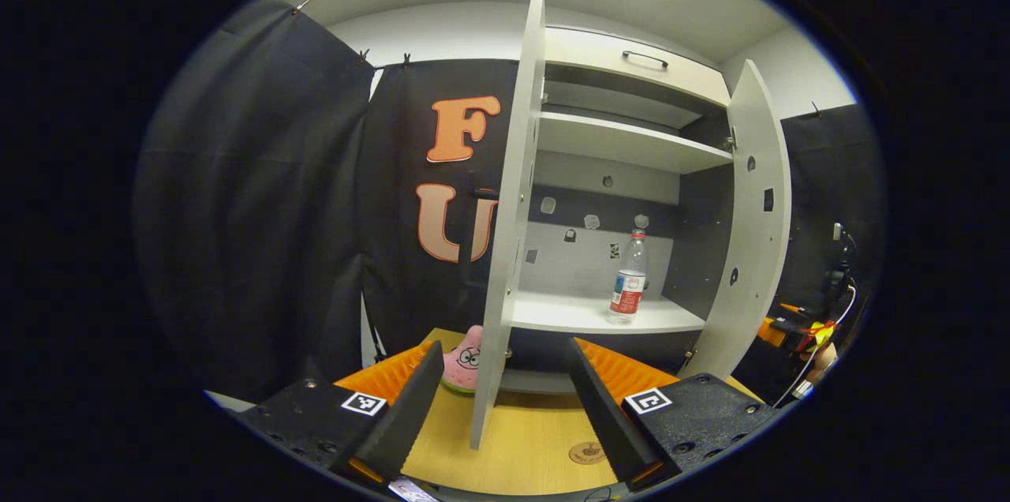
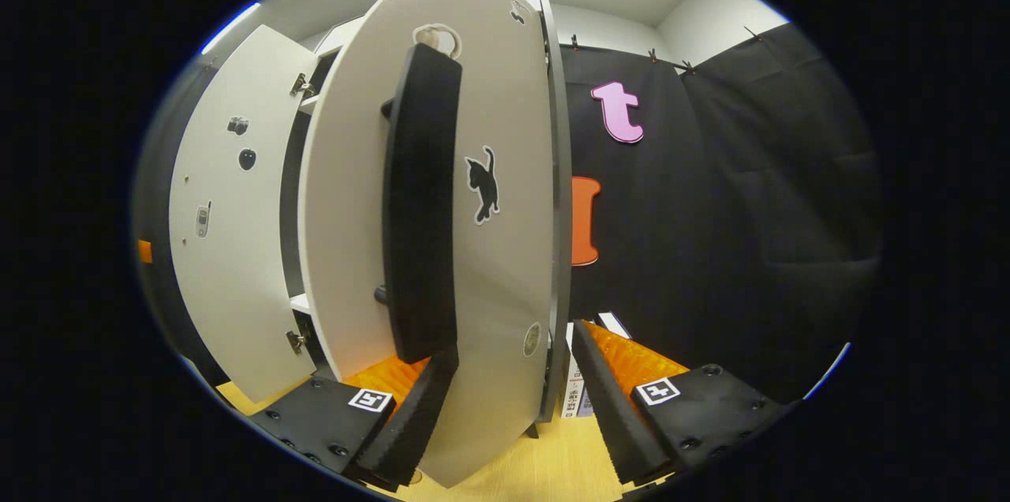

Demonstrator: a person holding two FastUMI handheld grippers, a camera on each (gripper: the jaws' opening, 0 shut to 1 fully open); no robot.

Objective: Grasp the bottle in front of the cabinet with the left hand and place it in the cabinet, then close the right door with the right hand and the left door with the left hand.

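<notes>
Wooden tabletop (image 1: 529,439) under cabinet (image 1: 631,143), bottle (image 1: 628,279) shelved; right gripper (image 2: 511,399) spread wide at right door (image 2: 489,265); push outer face steadily, avoiding handle (image 2: 420,202); left gripper (image 1: 505,399) gapes empty.

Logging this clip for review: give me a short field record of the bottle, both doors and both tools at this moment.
bottle: upright on the cabinet's lower shelf
left door: open
right door: open, black handle facing the right tool
left tool: open, holding nothing, straddling the left door's edge
right tool: open, astride the right door's lower edge
step reached: bottle placed, doors not yet closed
</notes>
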